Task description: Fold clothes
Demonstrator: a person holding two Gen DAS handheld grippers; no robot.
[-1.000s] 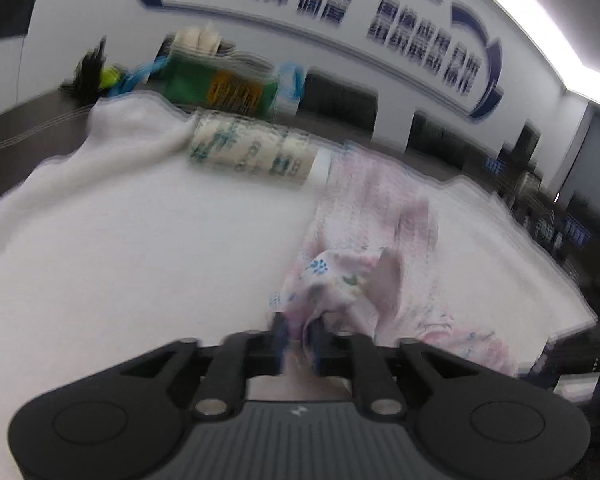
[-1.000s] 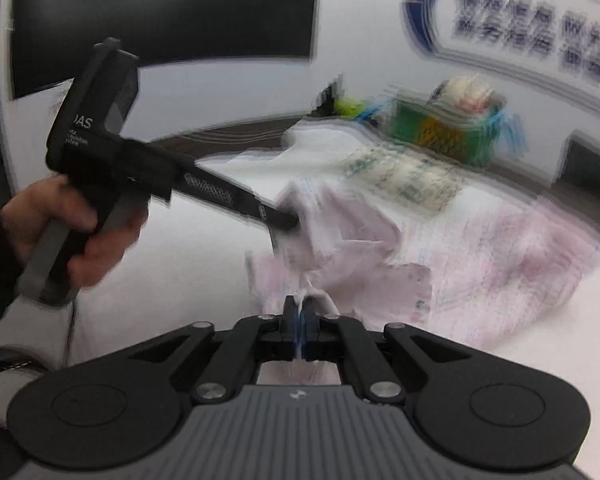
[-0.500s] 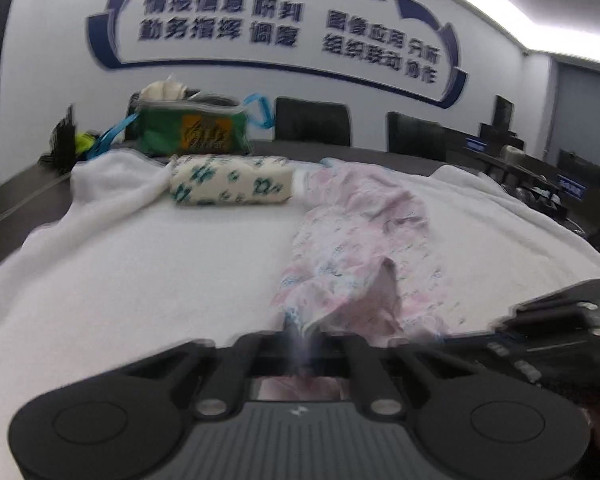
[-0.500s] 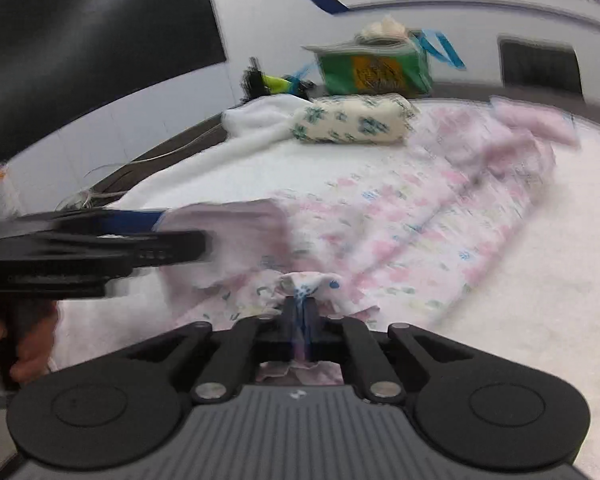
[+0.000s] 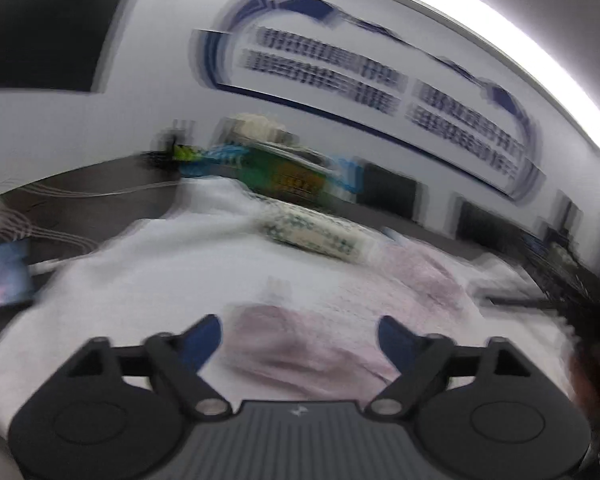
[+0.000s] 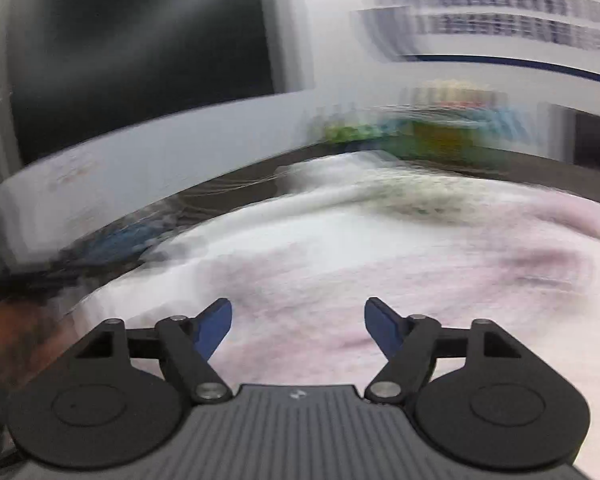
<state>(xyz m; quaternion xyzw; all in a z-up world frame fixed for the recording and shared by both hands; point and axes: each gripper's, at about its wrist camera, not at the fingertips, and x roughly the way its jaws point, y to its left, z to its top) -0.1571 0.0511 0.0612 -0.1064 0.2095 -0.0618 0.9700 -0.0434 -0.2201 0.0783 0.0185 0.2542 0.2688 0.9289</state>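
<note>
A pink floral garment (image 5: 340, 312) lies on the white cloth-covered table (image 5: 160, 264), blurred in both wrist views. My left gripper (image 5: 300, 334) hangs just above its near end, jaws opening wide, the blue pads apart from the fabric. In the right wrist view the same garment (image 6: 420, 280) spreads ahead and to the right. My right gripper (image 6: 298, 326) is over it, jaws opening too, nothing pressed between the pads. A folded roll with green print (image 5: 320, 236) lies at the far side of the cloth.
A green box (image 5: 292, 176) with blue straps stands behind the roll. Cables (image 5: 28, 228) and a dark tablet (image 5: 4, 276) lie at the table's left edge. A hand (image 6: 8, 332) shows at the left of the right wrist view. Dark chairs (image 5: 388, 192) line the back wall.
Both grippers were shut on the pink garment's edge; now both have let go and stand wide open. Both views have swung and lifted, and the garment lies flat below.
</note>
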